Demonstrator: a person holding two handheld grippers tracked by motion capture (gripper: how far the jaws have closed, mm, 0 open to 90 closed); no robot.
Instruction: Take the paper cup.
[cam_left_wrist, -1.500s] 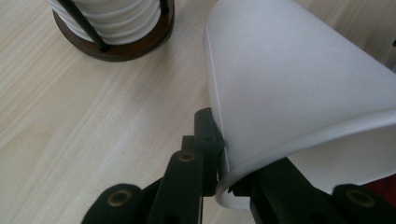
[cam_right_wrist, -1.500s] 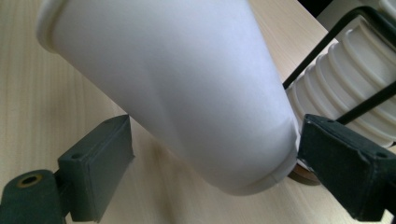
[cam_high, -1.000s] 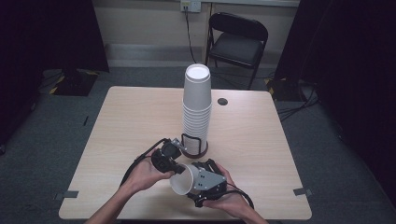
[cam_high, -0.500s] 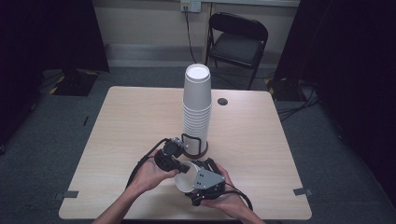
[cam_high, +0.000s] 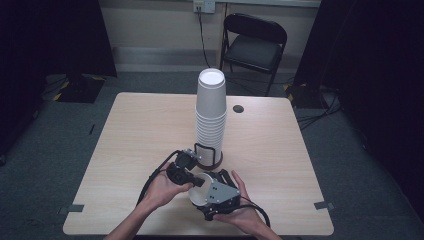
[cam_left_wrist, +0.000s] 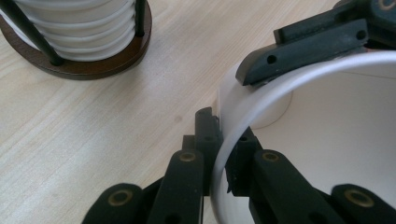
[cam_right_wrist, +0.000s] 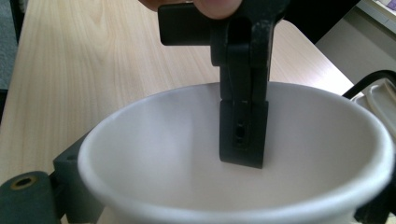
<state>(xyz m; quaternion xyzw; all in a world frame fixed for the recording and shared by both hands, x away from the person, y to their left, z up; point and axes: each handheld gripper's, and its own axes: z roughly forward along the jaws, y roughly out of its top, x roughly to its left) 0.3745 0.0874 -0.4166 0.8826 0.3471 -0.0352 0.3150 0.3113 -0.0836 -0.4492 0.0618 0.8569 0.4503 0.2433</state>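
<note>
Jaws of the left gripper (cam_left_wrist: 219, 158) pinch the rim of a white paper cup (cam_high: 200, 187), one inside, one outside. The right gripper (cam_high: 212, 192) clasps its body, low over the table (cam_high: 125, 130) near the cup stack (cam_high: 211, 112).

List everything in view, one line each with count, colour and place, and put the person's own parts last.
loose cup: 1, white, near table edge, between both grippers
cup stack: 1, white, table centre, upside down in holder
holder: 1, brown base, black rods, under the stack
table: 1, light wood, centre of room
dark disc: 1, table, right of the stack
chair: 1, black, behind table
left gripper: 1, black, shut on loose cup rim
right gripper: 1, black, around loose cup body
hands: 2, bottom edge
</note>
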